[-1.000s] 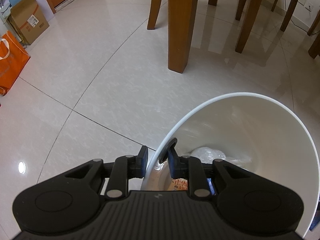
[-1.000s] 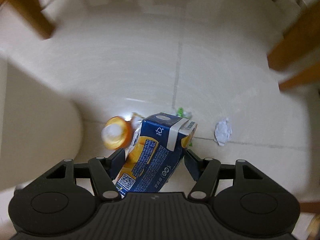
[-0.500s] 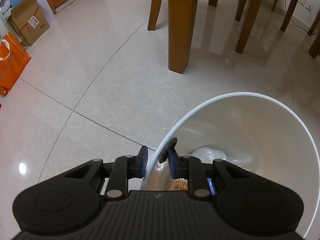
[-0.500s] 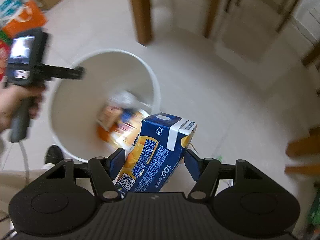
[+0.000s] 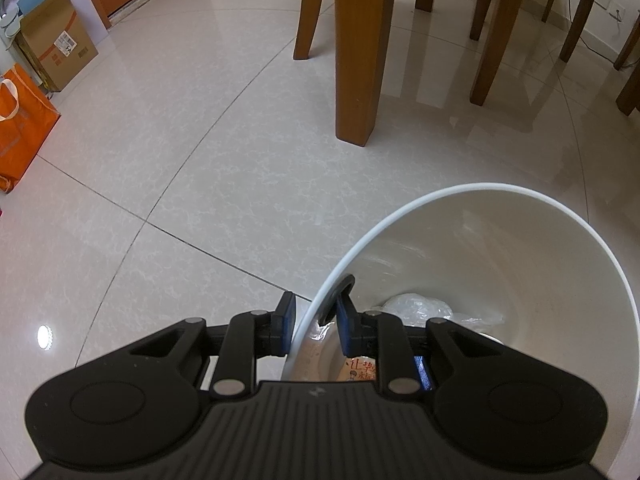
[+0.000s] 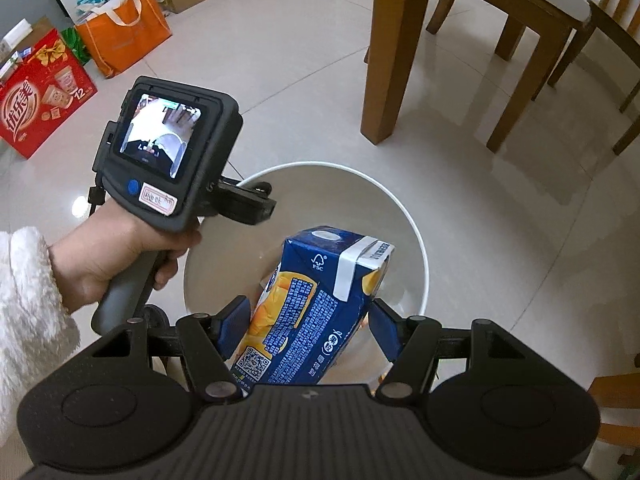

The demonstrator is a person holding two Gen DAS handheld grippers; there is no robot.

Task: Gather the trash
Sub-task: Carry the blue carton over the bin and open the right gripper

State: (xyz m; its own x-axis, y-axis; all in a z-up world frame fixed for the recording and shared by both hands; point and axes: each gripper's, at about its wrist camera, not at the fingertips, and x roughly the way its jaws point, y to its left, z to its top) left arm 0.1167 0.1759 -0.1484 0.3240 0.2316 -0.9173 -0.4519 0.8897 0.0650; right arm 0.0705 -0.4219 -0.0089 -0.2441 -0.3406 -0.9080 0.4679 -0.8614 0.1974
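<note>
Left wrist view: the left gripper (image 5: 311, 322) is closed narrow on the near rim of a white bin (image 5: 560, 320), one finger outside the wall, one inside. The bin appears to stand on a glossy tiled floor, just in front of a wooden table leg (image 5: 356, 52). At the bin's bottom lie crumpled clear plastic (image 5: 416, 306) and a printed wrapper (image 5: 362, 370) partly hidden by the gripper. The pinch on the thin rim looks slight; a twist could tip the bin or let it slip free.

Right wrist view: the right gripper (image 6: 306, 330) holds a blue and orange juice carton (image 6: 316, 312), tilted, directly above the bin's (image 6: 420, 264) open mouth. The person's hand (image 6: 116, 256) holds the left gripper's handle at the bin's left rim. The carton is long; released at this tilt, it might strike the far rim and bounce out onto the floor. The carton hides most of the bin's contents here.
</note>
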